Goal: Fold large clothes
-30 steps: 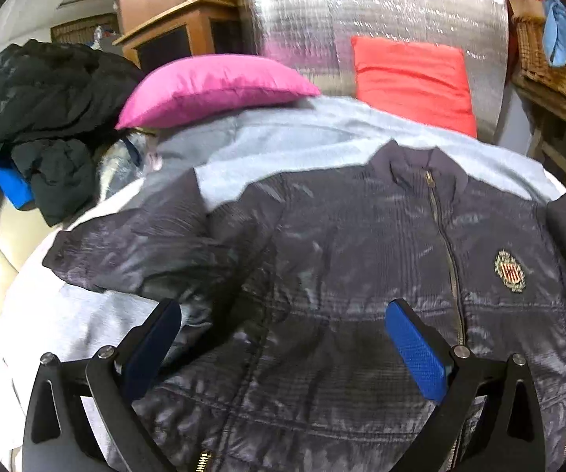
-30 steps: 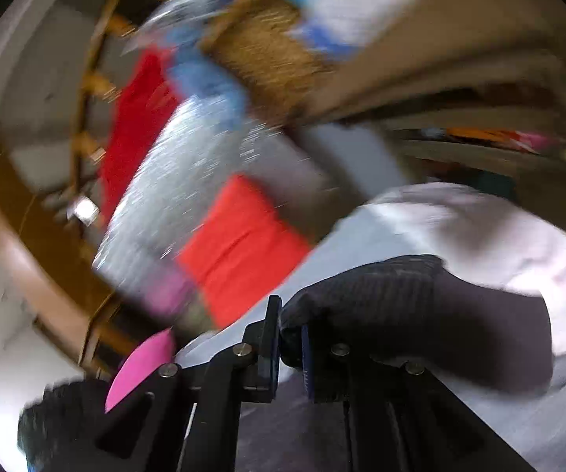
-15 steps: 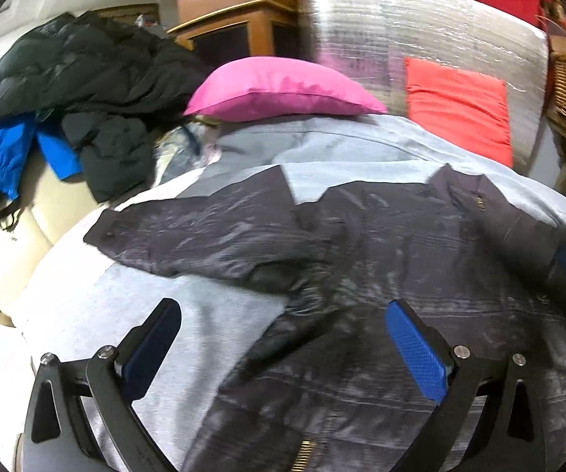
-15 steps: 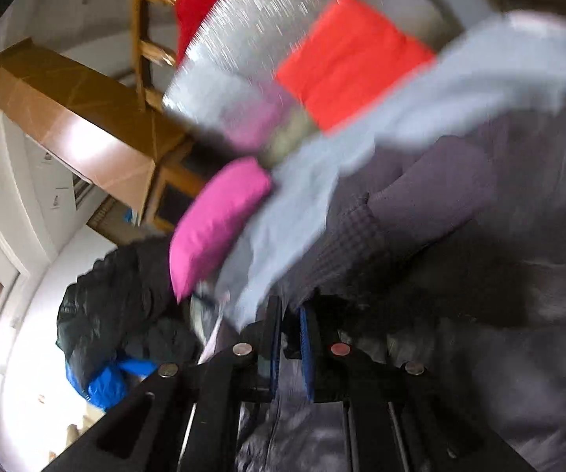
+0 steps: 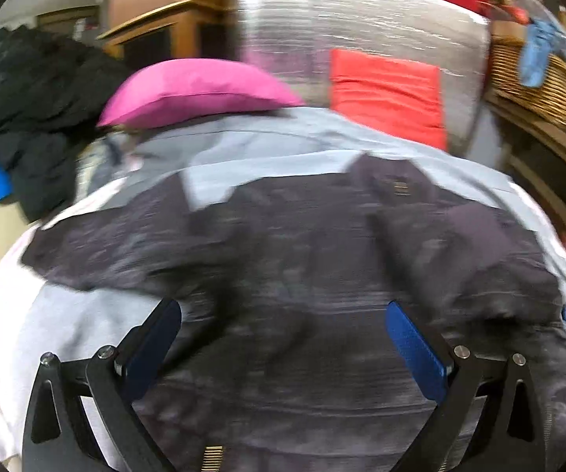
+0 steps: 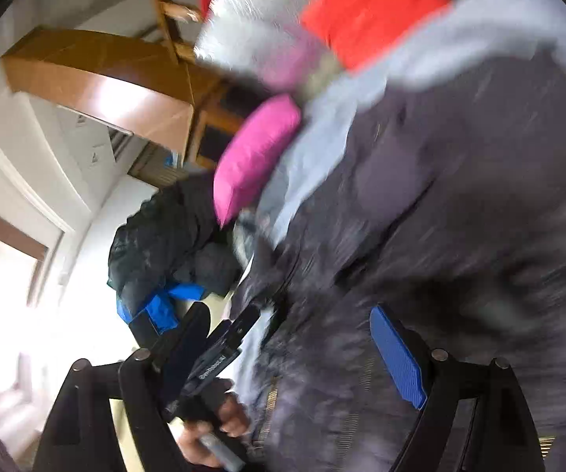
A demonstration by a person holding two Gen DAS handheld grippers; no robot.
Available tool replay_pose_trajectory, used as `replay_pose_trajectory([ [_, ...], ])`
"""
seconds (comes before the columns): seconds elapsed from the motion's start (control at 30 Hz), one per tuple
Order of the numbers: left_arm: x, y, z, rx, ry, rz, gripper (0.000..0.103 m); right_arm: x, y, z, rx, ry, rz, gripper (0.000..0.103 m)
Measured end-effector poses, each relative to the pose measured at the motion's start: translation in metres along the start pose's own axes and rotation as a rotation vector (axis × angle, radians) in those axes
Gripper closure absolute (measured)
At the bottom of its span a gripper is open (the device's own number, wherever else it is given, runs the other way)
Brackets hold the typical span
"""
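The dark jacket (image 5: 302,275) lies spread over the grey sheet (image 5: 267,145) on the bed, one sleeve (image 5: 118,251) stretched out to the left, the other side already folded in across the front; both views are smeared with motion, so fine detail is lost.

The left gripper (image 5: 283,338) hangs low over the jacket's lower half, pointing up toward the collar, its blue pads (image 5: 412,350) set wide apart with nothing between them; whether the tips touch the cloth I cannot tell.

The right gripper (image 6: 294,350) is rolled hard to one side, so the room tilts in its view; its jaws stand wide too, holding nothing, poised above the jacket (image 6: 460,236). In that same view the person's left hand (image 6: 212,428) shows at the lower edge, wrapped round the handle of the other tool.

A pink pillow (image 5: 192,90) and a red cushion (image 5: 385,94) sit at the head of the bed; a heap of dark coats (image 5: 27,118) rests off to the left.
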State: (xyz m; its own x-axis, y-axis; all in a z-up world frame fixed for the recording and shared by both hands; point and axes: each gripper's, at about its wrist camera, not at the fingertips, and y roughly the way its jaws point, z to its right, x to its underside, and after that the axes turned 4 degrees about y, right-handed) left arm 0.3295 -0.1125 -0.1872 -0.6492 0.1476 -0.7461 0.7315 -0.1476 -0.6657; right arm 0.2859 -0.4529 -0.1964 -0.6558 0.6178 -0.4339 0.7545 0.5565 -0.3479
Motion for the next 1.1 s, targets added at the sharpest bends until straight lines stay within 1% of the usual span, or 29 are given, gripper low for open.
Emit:
replay_pose_trajectory([
  [0.07, -0.008, 0.003, 0.026, 0.077, 0.011, -0.009, 0.000, -0.014, -0.029, 0.028, 0.099, 0.042, 0.134, 0.017],
  [0.1, -0.011, 0.004, 0.036, 0.095, 0.017, -0.009, 0.000, -0.014, -0.037, 0.040, 0.126, 0.064, 0.164, 0.017],
  [0.13, -0.014, 0.006, 0.050, 0.100, 0.033, -0.009, 0.000, -0.021, -0.040, 0.059, 0.177, 0.099, 0.198, 0.017],
  [0.2, -0.022, 0.016, 0.082, 0.079, 0.103, -0.020, 0.000, -0.030, -0.037, 0.082, 0.266, 0.125, 0.212, 0.018],
  [0.27, -0.028, 0.028, 0.107, 0.035, 0.163, -0.031, 0.000, -0.038, -0.027, 0.094, 0.347, 0.133, 0.204, 0.019],
  [0.3, -0.030, 0.036, 0.117, 0.018, 0.182, -0.040, 0.000, -0.041, -0.023, 0.099, 0.351, 0.141, 0.207, 0.020],
  [0.37, -0.034, 0.050, 0.129, 0.016, 0.201, -0.070, 0.000, -0.046, -0.020, 0.110, 0.318, 0.181, 0.198, 0.021],
  [0.43, -0.035, 0.061, 0.135, 0.011, 0.214, -0.095, 0.000, -0.051, -0.010, 0.116, 0.315, 0.186, 0.180, 0.026],
  [0.47, -0.036, 0.069, 0.137, -0.003, 0.217, -0.114, 0.002, -0.050, -0.010, 0.119, 0.315, 0.190, 0.168, 0.031],
  [0.53, -0.037, 0.080, 0.137, 0.007, 0.207, -0.142, 0.014, -0.051, -0.005, 0.129, 0.311, 0.210, 0.123, 0.042],
  [0.57, -0.037, 0.085, 0.136, 0.020, 0.196, -0.159, 0.030, -0.053, -0.009, 0.133, 0.345, 0.210, 0.110, 0.061],
  [0.6, -0.038, 0.090, 0.134, 0.024, 0.186, -0.170, 0.045, -0.053, -0.008, 0.132, 0.367, 0.206, 0.109, 0.067],
  [0.63, -0.038, 0.093, 0.131, 0.022, 0.170, -0.181, 0.047, -0.056, -0.002, 0.128, 0.367, 0.199, 0.118, 0.069],
  [0.67, -0.038, 0.094, 0.126, 0.023, 0.145, -0.182, 0.048, -0.057, -0.003, 0.121, 0.370, 0.174, 0.141, 0.075],
  [0.7, -0.039, 0.094, 0.120, 0.031, 0.115, -0.181, 0.052, -0.056, -0.006, 0.115, 0.371, 0.149, 0.160, 0.079],
  [0.77, -0.040, 0.088, 0.107, 0.048, 0.067, -0.174, 0.057, -0.055, -0.010, 0.108, 0.374, 0.114, 0.185, 0.080],
  [0.9, -0.038, 0.069, 0.058, 0.052, -0.036, -0.173, 0.058, -0.053, -0.013, 0.098, 0.411, 0.074, 0.195, 0.081],
  [0.93, -0.037, 0.067, 0.045, 0.045, -0.049, -0.178, 0.058, -0.053, -0.012, 0.098, 0.413, 0.080, 0.195, 0.081],
  [1.0, -0.030, 0.055, 0.011, -0.002, -0.093, -0.176, 0.056, -0.051, -0.018, 0.100, 0.414, 0.092, 0.204, 0.081],
  [1.07, -0.020, 0.044, -0.021, -0.036, -0.144, -0.181, 0.050, -0.052, -0.027, 0.099, 0.414, 0.097, 0.215, 0.081],
  [1.1, -0.013, 0.038, -0.036, -0.034, -0.175, -0.183, 0.047, -0.052, -0.027, 0.097, 0.419, 0.096, 0.217, 0.081],
])
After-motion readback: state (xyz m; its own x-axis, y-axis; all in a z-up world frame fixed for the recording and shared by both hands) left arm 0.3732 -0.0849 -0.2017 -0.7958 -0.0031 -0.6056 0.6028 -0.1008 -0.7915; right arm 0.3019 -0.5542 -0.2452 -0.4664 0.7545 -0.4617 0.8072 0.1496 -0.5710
